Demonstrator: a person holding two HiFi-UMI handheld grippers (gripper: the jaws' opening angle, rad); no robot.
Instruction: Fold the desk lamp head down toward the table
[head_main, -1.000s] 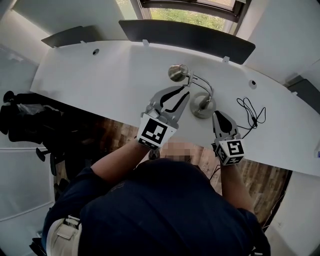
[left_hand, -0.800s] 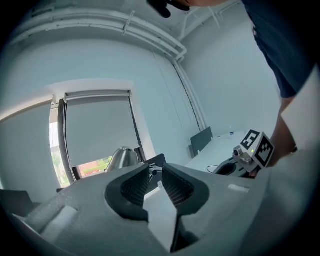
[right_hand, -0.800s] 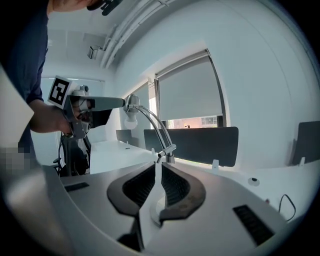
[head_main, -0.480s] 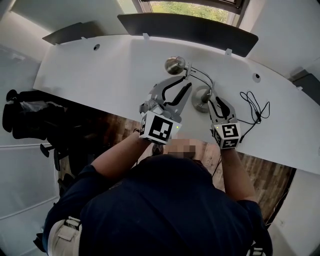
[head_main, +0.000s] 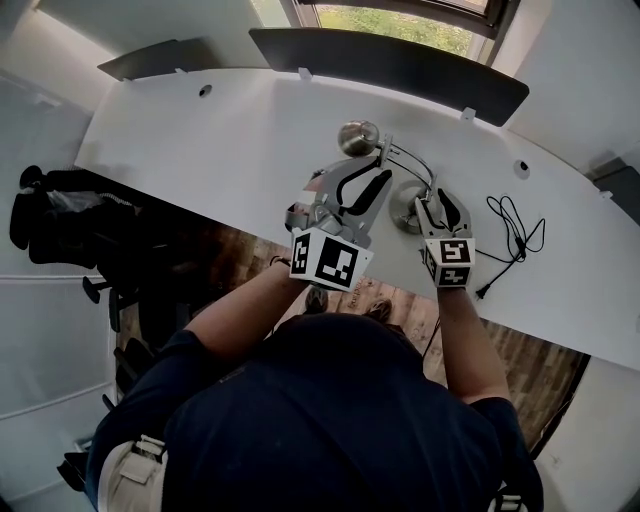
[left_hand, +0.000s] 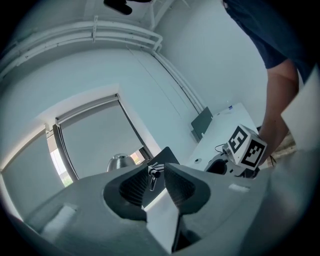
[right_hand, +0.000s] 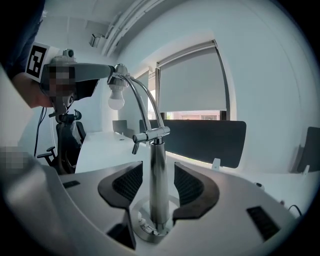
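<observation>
A chrome desk lamp stands on the white desk (head_main: 220, 140), with its round base (head_main: 405, 208) near the front edge and its head (head_main: 356, 137) to the left. My left gripper (head_main: 379, 168) is shut on the lamp's neck joint (left_hand: 152, 175), just beside the head (left_hand: 119, 161). The right gripper view shows it up there, above the bare bulb (right_hand: 116, 101). My right gripper (head_main: 436, 203) is low at the base, and its jaws are opening. The upright post (right_hand: 158, 185) stands between the pads with a gap on each side.
A black cable (head_main: 512, 235) lies coiled on the desk right of the lamp. A dark screen panel (head_main: 390, 62) runs along the desk's back edge under the window. A black office chair (head_main: 60, 215) stands on the floor at the left.
My right gripper has moved forward and down to the lamp's post, and its jaws have opened around it. My left gripper has rolled slightly but stays at the lamp's neck.
</observation>
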